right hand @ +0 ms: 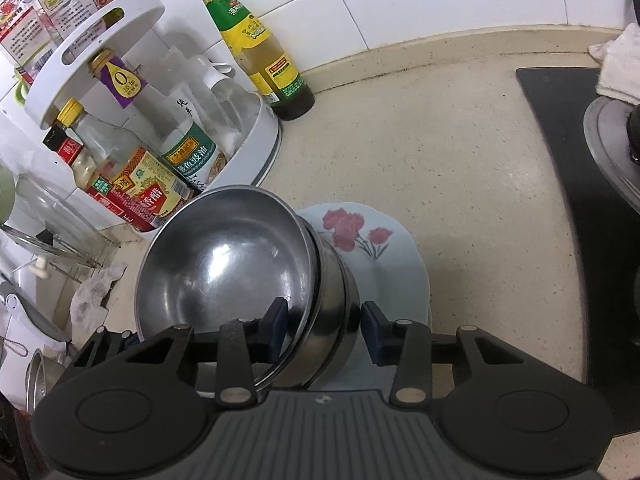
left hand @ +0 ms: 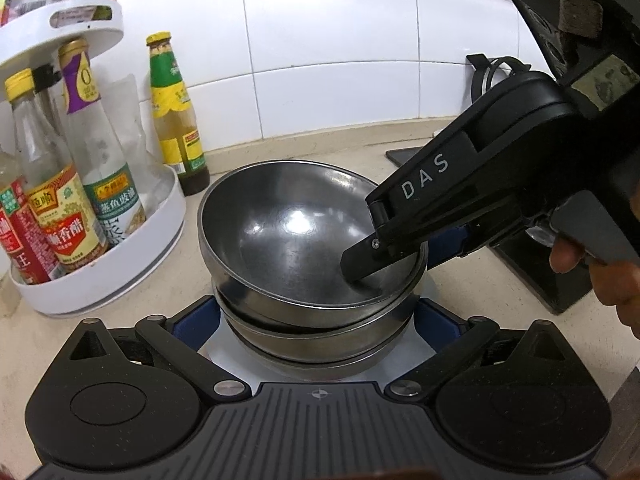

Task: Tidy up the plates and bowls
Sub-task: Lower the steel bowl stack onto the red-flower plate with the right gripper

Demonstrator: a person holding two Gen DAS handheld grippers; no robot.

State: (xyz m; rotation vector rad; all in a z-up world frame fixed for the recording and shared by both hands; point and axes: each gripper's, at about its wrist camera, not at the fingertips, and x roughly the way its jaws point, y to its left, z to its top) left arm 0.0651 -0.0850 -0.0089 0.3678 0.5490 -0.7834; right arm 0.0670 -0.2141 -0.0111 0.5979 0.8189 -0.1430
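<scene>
Clearly the step in hand is nesting the top steel bowl into the stack of steel bowls below it, which stands on a flowered plate on the desk, near the white condiment rack. The top bowl sits tilted, its rim higher at the back than at the front, so it is not yet seated.

The right gripper straddles the near edge of the stack: one finger lies inside the top bowl against its wall, while the other finger stands just clear of the stack's outer side. So its jaws are parted, with the bowl wall between them but not pinched. The left gripper has its jaws spread wide on either side of the stack's base, gripping nothing.

To finish well, the right hand would probably either close on the rim and lower the raised side, or press the inner wall down until the rims run parallel. The left jaws could steady the lower bowls, since polished steel slides easily and the plate beneath may shift.
</scene>
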